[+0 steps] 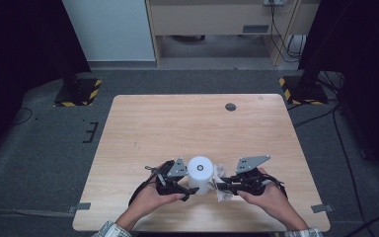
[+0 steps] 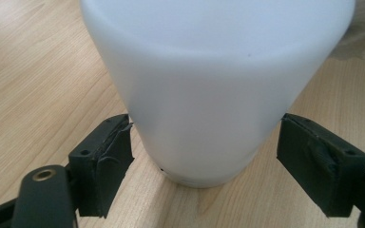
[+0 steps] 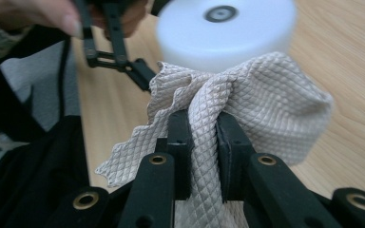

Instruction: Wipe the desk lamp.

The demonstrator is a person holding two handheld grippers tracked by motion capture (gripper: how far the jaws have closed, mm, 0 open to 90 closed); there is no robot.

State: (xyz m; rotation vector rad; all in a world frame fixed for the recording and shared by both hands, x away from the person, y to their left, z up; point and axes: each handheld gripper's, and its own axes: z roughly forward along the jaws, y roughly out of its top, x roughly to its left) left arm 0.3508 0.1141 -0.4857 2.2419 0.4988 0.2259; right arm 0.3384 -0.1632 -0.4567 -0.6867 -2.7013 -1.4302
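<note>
Both grippers are black, built from flat linked bars pinned with brass-ringed rivets. The left gripper [image 1: 176, 183] and the right gripper [image 1: 229, 187] each carry a grey three-cornered plate dotted with small holes, and a black cable loops from each. The jaws end in blocky black pads with small screws. Pale checked sleeve cuffs [image 1: 109, 230] show at the counter's near edge.

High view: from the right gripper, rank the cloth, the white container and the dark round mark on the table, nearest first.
1. cloth: clamped in the right gripper, at its tip.
2. white container: just left of the cloth, between the two grippers.
3. dark round mark: far side of the table, near its back edge.
</note>
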